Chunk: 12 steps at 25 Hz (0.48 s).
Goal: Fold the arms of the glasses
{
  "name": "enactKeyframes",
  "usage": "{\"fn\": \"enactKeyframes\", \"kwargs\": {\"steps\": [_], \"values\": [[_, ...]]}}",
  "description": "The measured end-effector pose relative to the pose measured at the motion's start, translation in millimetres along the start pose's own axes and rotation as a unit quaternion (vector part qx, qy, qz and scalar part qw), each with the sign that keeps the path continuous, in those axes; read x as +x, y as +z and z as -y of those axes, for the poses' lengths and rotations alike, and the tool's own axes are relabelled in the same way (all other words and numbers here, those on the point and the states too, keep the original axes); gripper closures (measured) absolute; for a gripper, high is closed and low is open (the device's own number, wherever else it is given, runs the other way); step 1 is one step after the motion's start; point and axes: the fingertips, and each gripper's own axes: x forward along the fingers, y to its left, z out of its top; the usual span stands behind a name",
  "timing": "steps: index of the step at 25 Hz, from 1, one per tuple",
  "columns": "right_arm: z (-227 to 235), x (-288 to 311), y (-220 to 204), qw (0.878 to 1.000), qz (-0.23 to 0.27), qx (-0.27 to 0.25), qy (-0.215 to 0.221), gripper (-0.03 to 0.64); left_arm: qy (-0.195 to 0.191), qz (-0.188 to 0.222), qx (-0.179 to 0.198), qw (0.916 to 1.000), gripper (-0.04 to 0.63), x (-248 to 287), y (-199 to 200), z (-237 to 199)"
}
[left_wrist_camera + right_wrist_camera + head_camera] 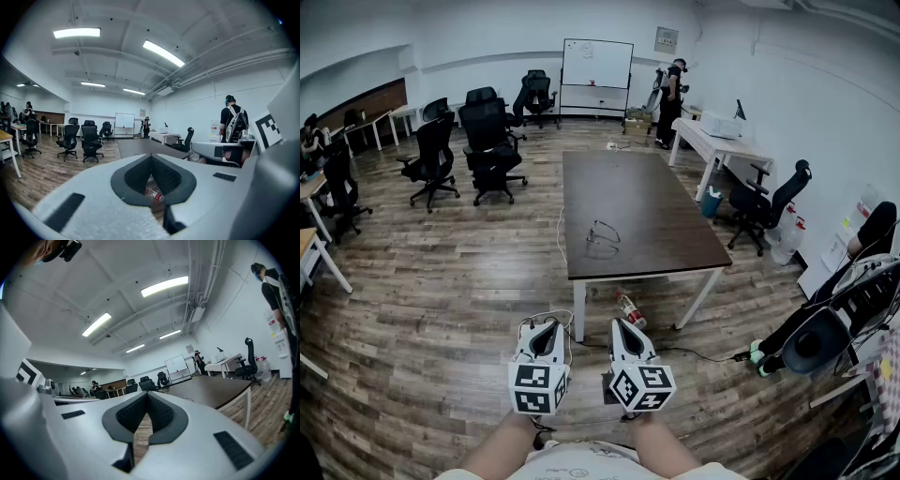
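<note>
A pair of thin-framed glasses [602, 236] lies with its arms spread on the dark brown table [661, 220], near the table's front left part. My left gripper [547, 327] and right gripper [623, 326] hover side by side over the wooden floor, well short of the table's front edge. Both are shut with nothing between the jaws. In the left gripper view the jaws [151, 157] meet at the tips, and in the right gripper view the jaws [147, 395] do the same. The glasses cannot be made out in either gripper view.
A plastic bottle [629, 308] lies on the floor under the table's front edge, with cables near it. Black office chairs [491, 141] stand at the back left, a whiteboard [596, 65] at the far wall. A person [669, 91] stands at the back; another sits at the right [825, 319].
</note>
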Motion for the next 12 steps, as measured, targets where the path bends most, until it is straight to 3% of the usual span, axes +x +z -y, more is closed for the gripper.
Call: {"fn": "enactKeyframes", "kwargs": {"steps": [12], "values": [[-28,17,-12,1.0,0.0,-0.01,-0.006,0.601,-0.015,-0.01,-0.004,0.9998,0.58,1,-13,-27]]}}
